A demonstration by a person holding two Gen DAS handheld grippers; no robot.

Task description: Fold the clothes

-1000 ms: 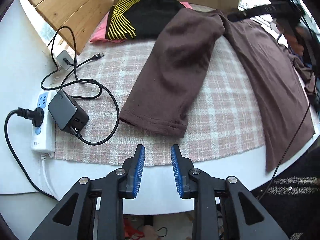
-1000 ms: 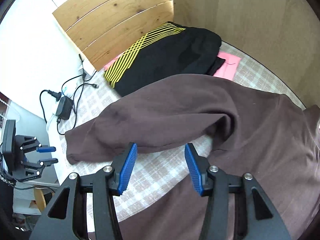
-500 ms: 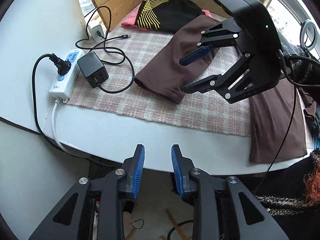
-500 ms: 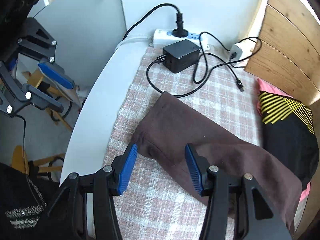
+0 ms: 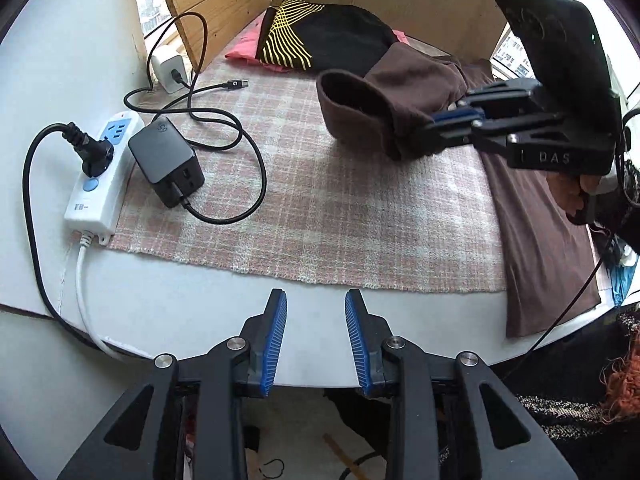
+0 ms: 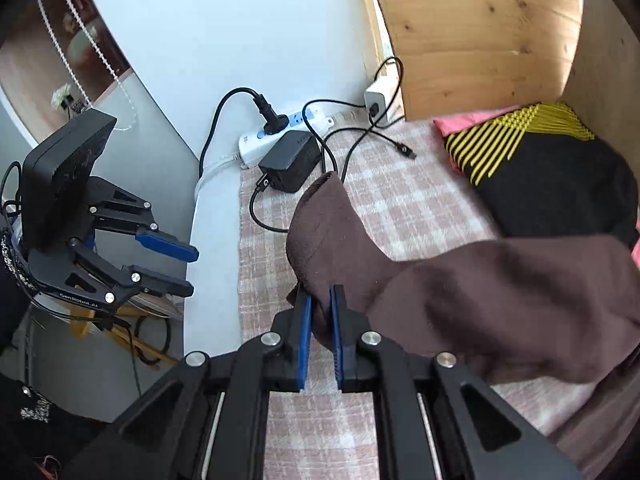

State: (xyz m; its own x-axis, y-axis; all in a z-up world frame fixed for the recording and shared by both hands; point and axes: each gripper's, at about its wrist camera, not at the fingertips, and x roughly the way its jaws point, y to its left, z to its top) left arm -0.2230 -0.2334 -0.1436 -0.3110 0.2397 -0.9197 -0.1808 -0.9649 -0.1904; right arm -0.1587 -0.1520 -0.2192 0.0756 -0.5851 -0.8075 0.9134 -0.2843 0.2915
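Left wrist view: set low off the table's near edge, facing across the checked cloth toward the wooden boards; right wrist view: set close above the cloth, facing toward the power strip; shared: cloth, power strip, black adapter, folded black garment, each opposite gripper.

On my white table a pink checked cloth lies beside a white power strip with a black plug, a black charger brick, a white adapter and wooden boards behind.
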